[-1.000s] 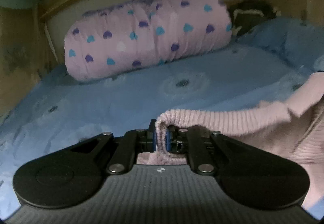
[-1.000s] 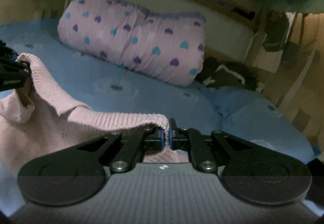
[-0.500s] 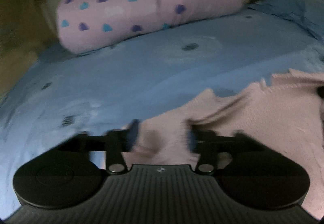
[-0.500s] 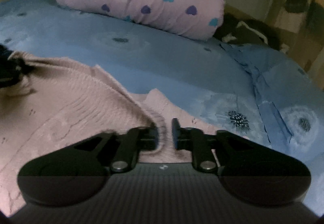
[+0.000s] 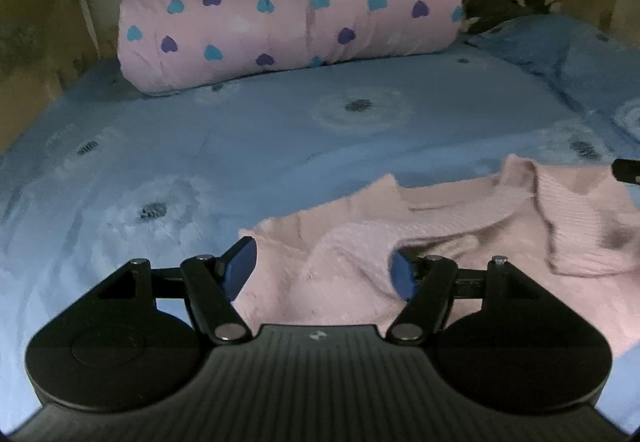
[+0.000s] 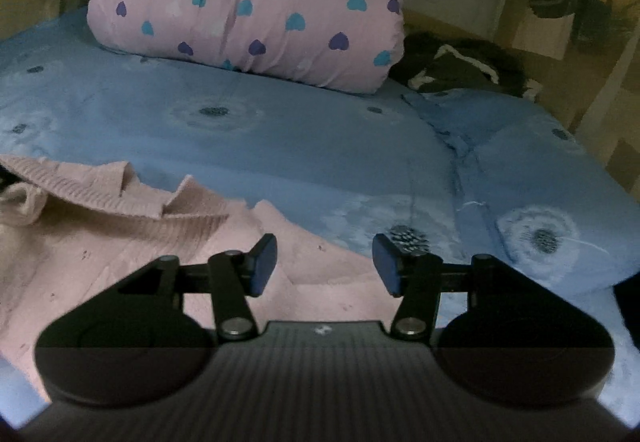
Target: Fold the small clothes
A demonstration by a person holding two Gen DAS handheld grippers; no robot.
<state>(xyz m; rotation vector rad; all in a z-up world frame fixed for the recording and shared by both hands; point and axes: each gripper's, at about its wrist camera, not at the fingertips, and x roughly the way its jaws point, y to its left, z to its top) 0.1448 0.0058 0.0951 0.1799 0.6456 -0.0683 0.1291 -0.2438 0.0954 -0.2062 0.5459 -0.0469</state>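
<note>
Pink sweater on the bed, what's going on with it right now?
The pink knit sweater lies loose and rumpled on the blue bedspread, not yet folded neatly. Both tongs are open and hold nothing: the left tongs sit over the sweater's near edge, the right tongs over its right edge. A heart-print rolled quilt lies at the head of the bed.
</note>
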